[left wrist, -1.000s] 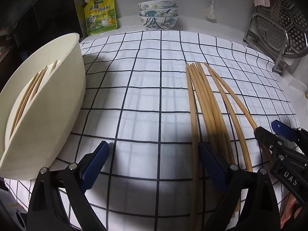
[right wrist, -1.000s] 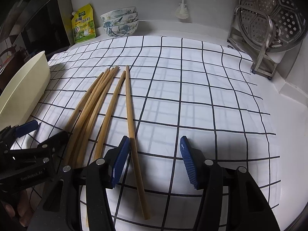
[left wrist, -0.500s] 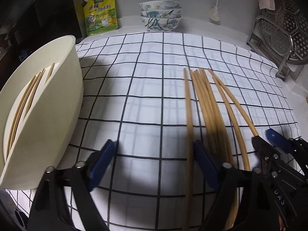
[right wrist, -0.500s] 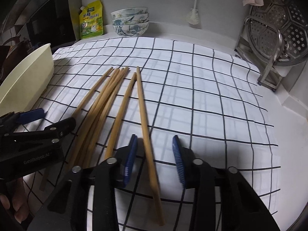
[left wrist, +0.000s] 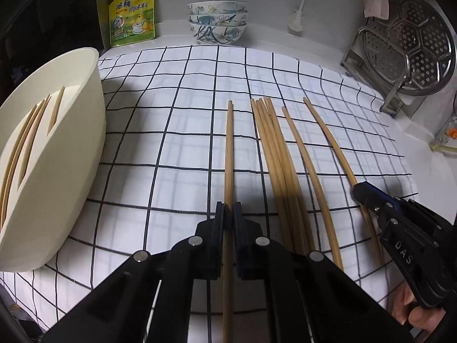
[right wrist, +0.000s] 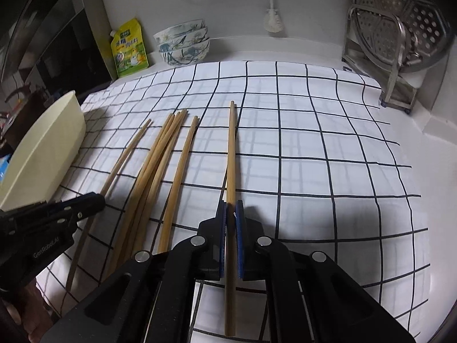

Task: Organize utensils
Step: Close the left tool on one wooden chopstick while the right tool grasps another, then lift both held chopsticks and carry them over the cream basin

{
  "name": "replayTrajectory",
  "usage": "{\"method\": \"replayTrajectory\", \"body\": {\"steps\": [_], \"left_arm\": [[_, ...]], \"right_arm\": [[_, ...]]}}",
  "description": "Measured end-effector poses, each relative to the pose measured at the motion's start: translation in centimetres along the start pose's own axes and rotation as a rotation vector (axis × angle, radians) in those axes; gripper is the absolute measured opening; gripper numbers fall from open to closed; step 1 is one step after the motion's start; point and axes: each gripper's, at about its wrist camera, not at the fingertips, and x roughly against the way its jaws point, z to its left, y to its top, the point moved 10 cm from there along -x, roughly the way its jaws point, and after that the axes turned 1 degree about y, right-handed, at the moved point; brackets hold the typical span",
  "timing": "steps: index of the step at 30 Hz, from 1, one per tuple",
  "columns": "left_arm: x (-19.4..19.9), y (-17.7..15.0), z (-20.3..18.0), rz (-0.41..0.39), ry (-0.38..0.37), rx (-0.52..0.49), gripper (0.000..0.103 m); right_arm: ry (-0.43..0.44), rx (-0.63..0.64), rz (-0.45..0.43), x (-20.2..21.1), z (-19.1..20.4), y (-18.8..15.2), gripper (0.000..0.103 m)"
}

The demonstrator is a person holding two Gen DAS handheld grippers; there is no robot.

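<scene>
A white cloth with a black grid [left wrist: 185,143] covers the tabletop [right wrist: 445,171]. At nine o'clock in the left wrist view stands a cream plastic oval tub [left wrist: 65,177] with several bamboo chopsticks [left wrist: 28,137] lying inside it. At two o'clock a perforated steel steamer plate [left wrist: 411,54] leans upright in a wire rack. At twelve o'clock, against the wall, sit three stacked floral ceramic bowls [left wrist: 217,21], with a yellow-green seasoning pouch [left wrist: 132,14] at eleven o'clock.

The loose bamboo chopsticks lie on the cloth, pointing toward twelve o'clock. A tight bunch of them [left wrist: 274,148] lies in the middle, with one more [left wrist: 302,154] just beside it.

The left gripper [left wrist: 228,214] has its black jaws clenched on the leftmost single chopstick [left wrist: 229,148], which runs between the blue pads. The right gripper [right wrist: 231,214] has its jaws clenched on the rightmost single chopstick [right wrist: 231,154], well apart from the bunch. A person's fingers [left wrist: 411,314] show at four o'clock.
</scene>
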Motion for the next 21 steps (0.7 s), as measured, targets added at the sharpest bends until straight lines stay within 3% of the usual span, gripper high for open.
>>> {"method": "replayTrajectory", "body": {"steps": [11, 16, 21], "left_arm": [[6.1, 2.5, 0.5, -0.100, -0.064, -0.017, 0.007], [9.9, 4.5, 3.6, -0.181, -0.056, 0.001, 0.007], [12.5, 5.8, 9.5, -0.229, -0.013, 0.063, 0.007]], "right_arm": [[0.038, -0.046, -0.099, 4.0, 2.5, 1.8, 0.006], [0.105, -0.041, -0.136, 5.4, 6.6, 3.8, 0.006], [0.192, 0.016, -0.158, 5.8, 12.6, 6.7, 0.006]]}}
